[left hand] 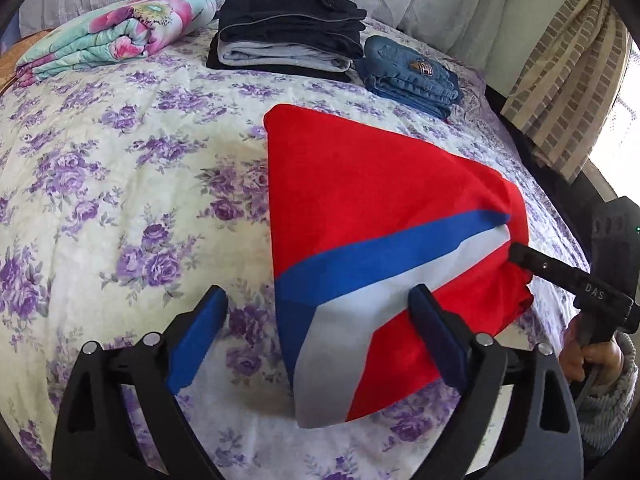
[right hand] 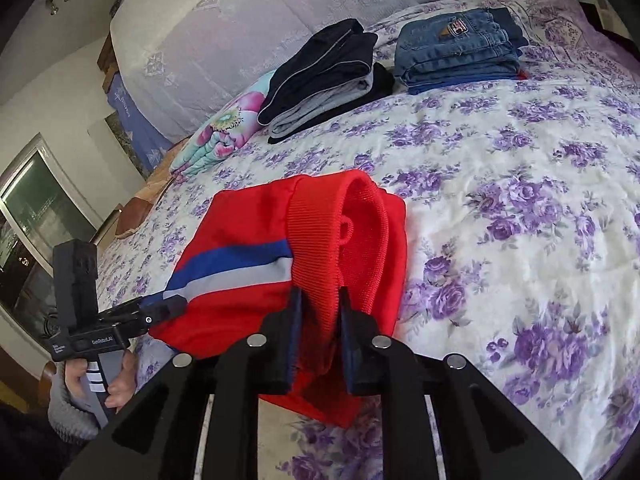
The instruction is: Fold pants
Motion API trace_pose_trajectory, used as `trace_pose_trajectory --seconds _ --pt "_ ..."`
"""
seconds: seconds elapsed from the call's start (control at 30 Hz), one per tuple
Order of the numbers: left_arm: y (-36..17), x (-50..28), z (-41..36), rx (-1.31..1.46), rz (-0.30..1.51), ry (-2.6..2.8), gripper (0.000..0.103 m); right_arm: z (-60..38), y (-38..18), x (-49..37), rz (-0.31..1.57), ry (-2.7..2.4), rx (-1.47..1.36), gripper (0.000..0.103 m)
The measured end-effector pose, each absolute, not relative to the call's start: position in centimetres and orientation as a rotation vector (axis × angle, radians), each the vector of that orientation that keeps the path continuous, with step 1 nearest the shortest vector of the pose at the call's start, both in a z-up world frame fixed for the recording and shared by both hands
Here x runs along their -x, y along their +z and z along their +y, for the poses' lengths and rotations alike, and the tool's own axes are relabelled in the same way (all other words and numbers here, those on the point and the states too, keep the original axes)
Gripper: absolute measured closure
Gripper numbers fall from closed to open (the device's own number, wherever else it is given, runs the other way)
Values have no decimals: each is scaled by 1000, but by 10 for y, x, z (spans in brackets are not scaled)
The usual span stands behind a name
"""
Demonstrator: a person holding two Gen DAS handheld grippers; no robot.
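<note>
The red pants (left hand: 360, 188) with a blue and white stripe lie folded on the floral bedspread (left hand: 120, 200). My left gripper (left hand: 320, 304) is open, with one finger on the bedspread and the other over the pants' near edge. My right gripper (right hand: 318, 308) is shut on the red ribbed waistband (right hand: 324, 248) and holds that end bunched. In the left wrist view the right gripper (left hand: 516, 254) grips the pants' right corner. In the right wrist view the left gripper (right hand: 168, 306) sits at the pants' striped left edge.
At the back of the bed are a folded floral quilt (left hand: 112, 36), a stack of dark and grey folded pants (left hand: 288, 36) and folded jeans (left hand: 412, 76). A pale padded headboard (right hand: 280, 12) stands behind them. A checked curtain (left hand: 568, 80) hangs at the right.
</note>
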State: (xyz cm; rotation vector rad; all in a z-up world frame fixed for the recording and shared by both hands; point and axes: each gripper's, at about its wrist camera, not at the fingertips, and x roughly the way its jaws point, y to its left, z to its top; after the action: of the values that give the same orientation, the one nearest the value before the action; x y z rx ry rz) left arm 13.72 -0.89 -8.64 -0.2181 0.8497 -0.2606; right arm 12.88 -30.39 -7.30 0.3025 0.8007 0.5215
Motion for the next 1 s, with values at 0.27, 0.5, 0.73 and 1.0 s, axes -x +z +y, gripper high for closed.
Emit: trace_pose_trajectory --seconds 0.27,0.5,0.73,1.0 --pt "-51 -118 1 272 705 -269 14 -288 4 -112 591 530 -302 56" --pt "-46 -124 -44 122 703 -354 13 -227 -22 -164 734 609 -331 35" --pt "-75 -136 -45 129 780 -329 9 -223 -55 -173 761 555 -294 44" --pt "-77 -136 12 314 789 -240 9 -245 -43 -129 740 492 -224 17"
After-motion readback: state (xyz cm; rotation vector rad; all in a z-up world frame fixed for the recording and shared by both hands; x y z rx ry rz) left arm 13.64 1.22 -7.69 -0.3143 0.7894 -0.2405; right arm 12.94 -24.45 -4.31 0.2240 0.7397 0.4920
